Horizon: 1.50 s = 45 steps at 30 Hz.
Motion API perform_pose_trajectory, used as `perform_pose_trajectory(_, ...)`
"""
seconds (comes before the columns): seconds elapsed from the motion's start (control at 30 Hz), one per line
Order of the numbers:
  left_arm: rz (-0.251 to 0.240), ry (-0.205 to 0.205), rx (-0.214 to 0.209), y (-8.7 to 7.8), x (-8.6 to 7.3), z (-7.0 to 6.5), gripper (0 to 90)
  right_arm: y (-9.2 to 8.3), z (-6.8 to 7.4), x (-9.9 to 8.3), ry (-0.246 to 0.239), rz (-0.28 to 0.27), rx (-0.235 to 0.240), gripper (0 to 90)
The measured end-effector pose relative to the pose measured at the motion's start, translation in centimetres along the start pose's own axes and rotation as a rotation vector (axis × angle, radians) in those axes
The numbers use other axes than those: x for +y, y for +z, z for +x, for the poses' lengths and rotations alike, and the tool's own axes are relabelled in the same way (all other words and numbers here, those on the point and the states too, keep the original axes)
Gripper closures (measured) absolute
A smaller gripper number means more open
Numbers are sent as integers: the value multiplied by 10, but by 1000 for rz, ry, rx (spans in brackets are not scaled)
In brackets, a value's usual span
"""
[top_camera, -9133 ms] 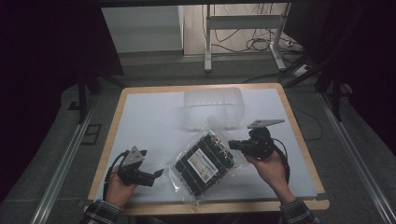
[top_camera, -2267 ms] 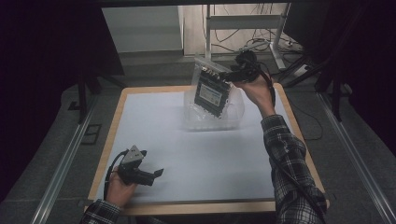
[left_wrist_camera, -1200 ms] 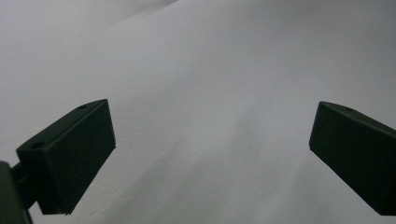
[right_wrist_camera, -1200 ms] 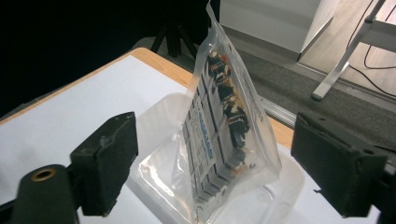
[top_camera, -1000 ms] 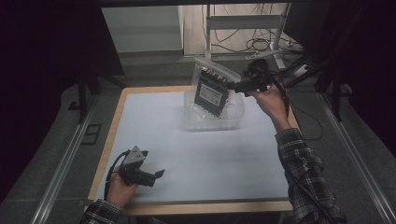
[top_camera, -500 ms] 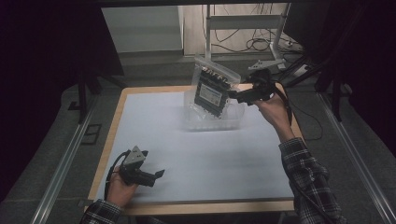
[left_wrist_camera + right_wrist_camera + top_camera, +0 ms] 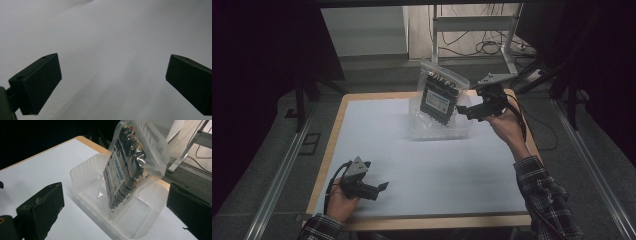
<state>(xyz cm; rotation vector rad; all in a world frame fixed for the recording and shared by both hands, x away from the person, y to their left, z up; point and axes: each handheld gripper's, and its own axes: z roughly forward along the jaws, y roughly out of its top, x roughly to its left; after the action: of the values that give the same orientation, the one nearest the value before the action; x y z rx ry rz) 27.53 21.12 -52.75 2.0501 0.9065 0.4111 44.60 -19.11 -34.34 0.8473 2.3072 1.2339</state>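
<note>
The left gripper [image 7: 379, 187] is held low over the white table [image 7: 377, 135], jaws wide apart and empty. The bag [image 7: 441, 95] is stood on end in the clear tub [image 7: 422, 131]. The right gripper [image 7: 462, 111], jaws just opened wide, is held empty just beside it.

Table [image 7: 362, 125] bears clear tub [image 7: 462, 131]

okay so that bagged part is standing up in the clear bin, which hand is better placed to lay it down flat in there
Probably the right. The right gripper is open beside the bag, which stands tilted in the clear bin. The left gripper rests open at the table's near edge, far from the bin.
</note>
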Motion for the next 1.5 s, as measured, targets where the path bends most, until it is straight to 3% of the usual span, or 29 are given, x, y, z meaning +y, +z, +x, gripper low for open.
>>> perform_pose_trajectory(0.77,2,5,2,0,0,0,0,-16,11,-25,-20,13,-32,0)
perform_pose_trajectory(1.5,0,6,4,0,0,-1,0,-23,22,-58,23,-18,-33,0)
